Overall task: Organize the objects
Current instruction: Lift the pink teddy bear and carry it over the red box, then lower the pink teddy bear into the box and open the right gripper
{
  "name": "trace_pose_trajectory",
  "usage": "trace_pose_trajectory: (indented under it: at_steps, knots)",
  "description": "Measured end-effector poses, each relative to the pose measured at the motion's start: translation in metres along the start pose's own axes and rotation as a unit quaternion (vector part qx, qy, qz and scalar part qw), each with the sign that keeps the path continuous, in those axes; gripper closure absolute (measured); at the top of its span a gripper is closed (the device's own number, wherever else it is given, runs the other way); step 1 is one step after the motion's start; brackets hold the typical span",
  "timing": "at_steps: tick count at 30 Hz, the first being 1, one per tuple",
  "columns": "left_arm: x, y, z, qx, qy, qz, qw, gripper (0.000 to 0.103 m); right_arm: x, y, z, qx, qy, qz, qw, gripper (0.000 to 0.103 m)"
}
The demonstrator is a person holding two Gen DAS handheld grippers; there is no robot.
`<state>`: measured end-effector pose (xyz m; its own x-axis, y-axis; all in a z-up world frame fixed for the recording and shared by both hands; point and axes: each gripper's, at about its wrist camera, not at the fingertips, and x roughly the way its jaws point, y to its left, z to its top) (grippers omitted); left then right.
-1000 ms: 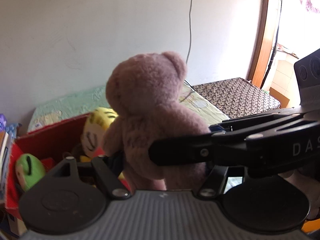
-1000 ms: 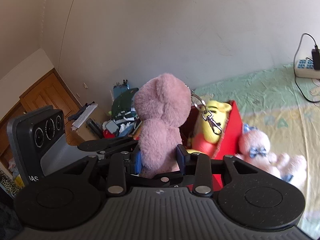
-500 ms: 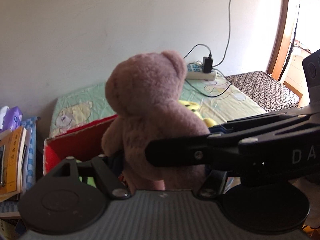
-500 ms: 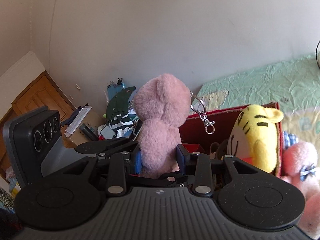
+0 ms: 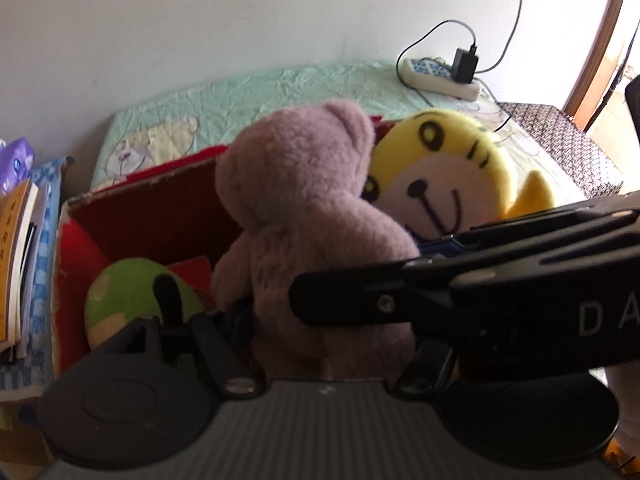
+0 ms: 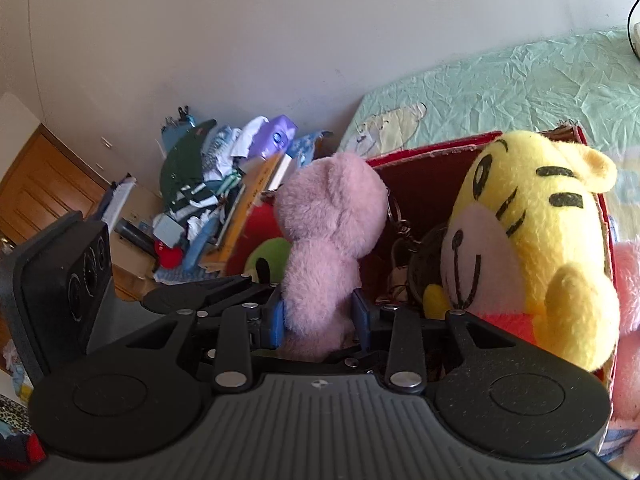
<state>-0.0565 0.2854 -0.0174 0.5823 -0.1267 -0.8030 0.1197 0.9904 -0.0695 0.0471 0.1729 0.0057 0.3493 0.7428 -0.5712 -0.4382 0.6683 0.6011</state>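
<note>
Behind both hand-held grippers lies a green bed (image 5: 280, 92), and each pinches the pink bear (image 6: 324, 240) just above the red box (image 6: 432, 160), where the yellow tiger (image 6: 532, 240) could block it.

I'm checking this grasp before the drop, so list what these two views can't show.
- Pink teddy bear: its lower body in the right wrist view, hidden behind the right gripper; its face in both views, since it faces away.
- Left gripper: right fingertip in the left wrist view, covered by the right gripper's arm.
- Red box: its floor, hidden by the green plush and yellow tiger plush.
- Keyring clip: too small to tell what it hangs from.
</note>
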Motion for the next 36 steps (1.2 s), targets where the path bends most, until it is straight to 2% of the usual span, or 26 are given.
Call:
trace_pose_trajectory:
  at_steps: [6,16,19,24,27,32,34,36]
  knots:
    - [0.019,-0.005,-0.002,0.022,0.023,0.026,0.9991,0.034,0.011,-0.006,-0.001,-0.007,0.008,-0.041,0.999,0.069]
    - [0.029,-0.005,-0.002,0.019,0.035,0.011,0.9992,0.033,0.01,-0.014,-0.005,-0.013,-0.005,-0.077,0.997,0.077]
    - [0.022,0.001,-0.005,0.021,0.028,0.001,0.9994,0.033,0.01,-0.011,-0.004,-0.019,-0.014,-0.087,0.996,0.081]
    - [0.01,0.013,-0.007,0.027,0.021,-0.011,0.9993,0.03,0.006,-0.005,0.003,-0.044,-0.024,-0.11,0.993,0.083]
    - [0.004,0.019,-0.01,0.032,0.012,-0.014,0.9993,0.023,0.005,-0.005,0.006,-0.062,-0.029,-0.123,0.99,0.083]
    - [-0.003,0.03,-0.013,0.014,0.014,-0.066,0.9976,0.022,0.017,-0.005,0.003,-0.083,-0.018,-0.144,0.986,0.082]
    - [-0.006,0.029,-0.015,0.015,0.012,-0.075,0.997,0.023,0.016,-0.002,0.003,-0.089,-0.022,-0.145,0.985,0.083]
    - [-0.006,0.027,-0.016,0.016,0.012,-0.077,0.9969,0.023,0.011,0.007,0.004,-0.116,-0.041,-0.16,0.979,0.083]
